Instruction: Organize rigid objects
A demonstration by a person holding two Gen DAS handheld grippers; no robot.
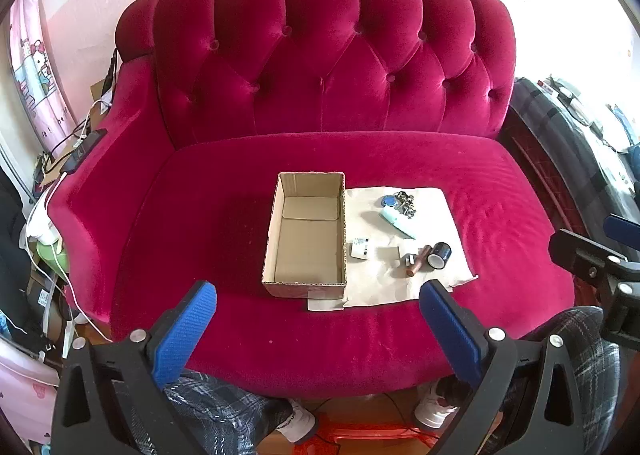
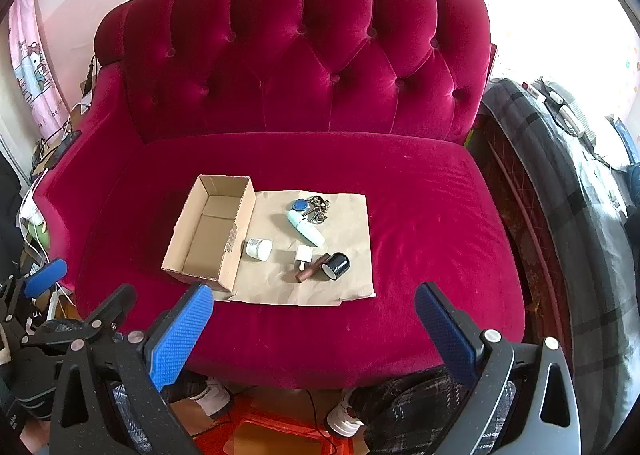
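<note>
Right wrist view sets the small things almost dead ahead of the right gripper (image 2: 314, 329): a loose cluster on a sheet of brown paper (image 2: 352, 251) spread over the seat of a red velvet sofa (image 2: 440, 215). Nearest the camera lie a brown cylinder (image 2: 310, 272), its long axis running from lower left to upper right, and a black roll (image 2: 338, 265) on its side, touching the cylinder's far end. A white plug (image 2: 303, 257) sits just beside them, a white jar (image 2: 258, 248) lies further left near the box, and a pale green tube (image 2: 306, 229) lies slanted, its upper end touching a bunch of keys (image 2: 316, 207) with a blue tag.

To the left of the cluster an open cardboard box (image 2: 236, 231) rests partly on the paper's edge, its long axis pointing away from the camera; it looks empty, so I judge the sorting has not begun.

Both grippers hover off the front edge of the seat, well apart from everything. The right gripper's blue pads are spread wide with nothing between them. The left gripper (image 1: 318, 329) is likewise spread and empty, and from its own view the box sits straight ahead while the items lie off to its right.

So the relation that matters: the objects lie forward of the right gripper, which is probably the nearer one, and the box is toward the left gripper. A reach straight forward and down to the cylinder or roll seems the likely opener, with the pads closing across the cylinder's short axis.
</note>
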